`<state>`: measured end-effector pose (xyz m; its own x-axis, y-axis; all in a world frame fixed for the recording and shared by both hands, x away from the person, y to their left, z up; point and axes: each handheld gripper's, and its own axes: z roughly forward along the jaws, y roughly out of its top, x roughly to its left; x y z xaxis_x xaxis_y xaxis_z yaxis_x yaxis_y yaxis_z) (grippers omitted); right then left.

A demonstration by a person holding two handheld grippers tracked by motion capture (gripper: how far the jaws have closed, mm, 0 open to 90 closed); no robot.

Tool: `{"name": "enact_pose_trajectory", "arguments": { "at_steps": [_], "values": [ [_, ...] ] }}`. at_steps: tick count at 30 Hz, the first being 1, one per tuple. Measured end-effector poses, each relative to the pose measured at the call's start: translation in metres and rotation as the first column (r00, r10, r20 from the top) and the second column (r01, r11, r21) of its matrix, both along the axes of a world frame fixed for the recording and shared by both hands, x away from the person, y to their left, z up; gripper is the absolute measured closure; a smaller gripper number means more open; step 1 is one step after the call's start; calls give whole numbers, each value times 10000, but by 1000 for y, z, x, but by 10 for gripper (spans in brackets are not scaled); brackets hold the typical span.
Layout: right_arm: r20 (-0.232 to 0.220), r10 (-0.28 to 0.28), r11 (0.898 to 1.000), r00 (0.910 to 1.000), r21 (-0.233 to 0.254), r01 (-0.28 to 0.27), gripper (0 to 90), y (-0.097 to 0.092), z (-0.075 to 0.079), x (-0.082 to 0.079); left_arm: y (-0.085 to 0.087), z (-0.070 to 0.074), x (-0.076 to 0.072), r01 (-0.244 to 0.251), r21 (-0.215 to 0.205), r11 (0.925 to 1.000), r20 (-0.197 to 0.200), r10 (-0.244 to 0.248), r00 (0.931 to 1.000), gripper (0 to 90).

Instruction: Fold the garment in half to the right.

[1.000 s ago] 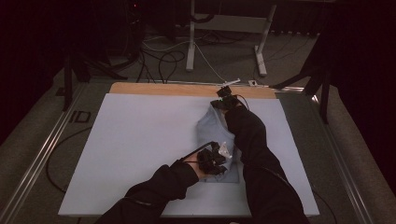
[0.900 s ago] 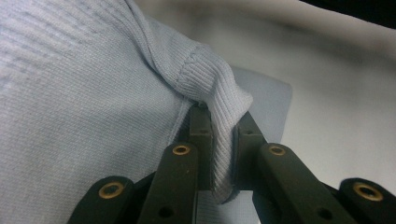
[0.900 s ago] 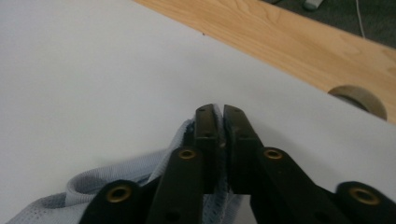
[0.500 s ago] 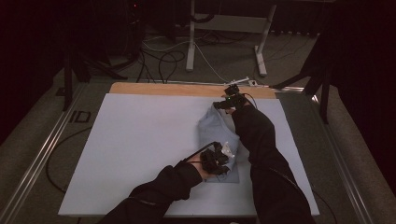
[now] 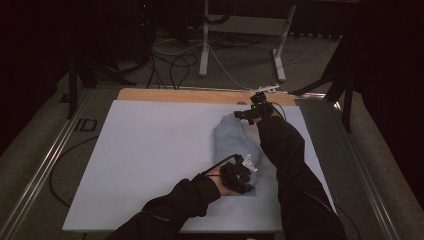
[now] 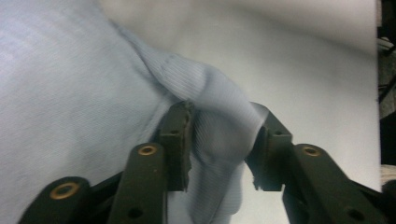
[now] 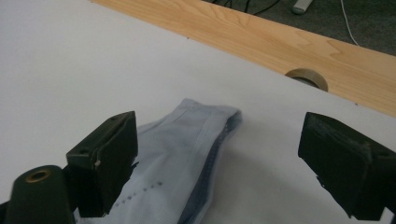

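We found the left gripper clamped on a bunched fold at the near end of the cloth, which lay folded on the white mat, right of centre. The right gripper hung over its far end, jaws wide apart. We judged the thin fold could slip free under any pull.

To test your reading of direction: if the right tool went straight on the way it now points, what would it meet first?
Probably the end of the light blue cloth, lying between the open right tool's jaws, though depth is hard to judge.
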<state>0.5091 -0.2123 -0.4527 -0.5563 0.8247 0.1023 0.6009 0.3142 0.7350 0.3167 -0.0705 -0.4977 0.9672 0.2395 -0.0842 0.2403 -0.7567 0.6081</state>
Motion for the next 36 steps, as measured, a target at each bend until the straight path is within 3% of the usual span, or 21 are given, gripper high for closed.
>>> {"name": "enact_pose_trajectory", "arguments": {
  "at_steps": [6,12,15,19,25,29,33,36],
  "values": [
    [-31,89,10000,10000,26,-89,119,-4,-5,-7,-7,0,-9,476,86,9988,35,-476,9989,547],
    [-43,252,9996,9997,110,-252,116,-5,-7,-11,-3,3,-11,770,-258,9967,-71,-772,9970,375],
    [17,358,9992,9994,196,-358,113,-4,-7,-14,4,5,-11,1187,-760,9900,-431,-1222,9916,231],
    [137,433,9989,9990,200,-435,113,-4,-5,-16,14,9,-11,1332,-959,9864,-126,-1350,9908,142],
    [148,515,9985,9986,188,-517,113,-2,-5,-19,32,17,-8,1035,-1334,9856,196,-1018,9946,7],
    [136,671,9977,9977,62,-672,115,0,-5,-20,45,22,-4,757,-1699,9825,357,-706,9969,3],
    [178,774,9969,9968,119,-776,117,1,-6,-21,57,24,-1,329,-1774,9836,475,-248,9986,4],
    [267,803,9967,9964,112,-806,126,2,-5,-23,70,22,1,81,-2117,9773,353,-6,9994,3]
  ]
}}
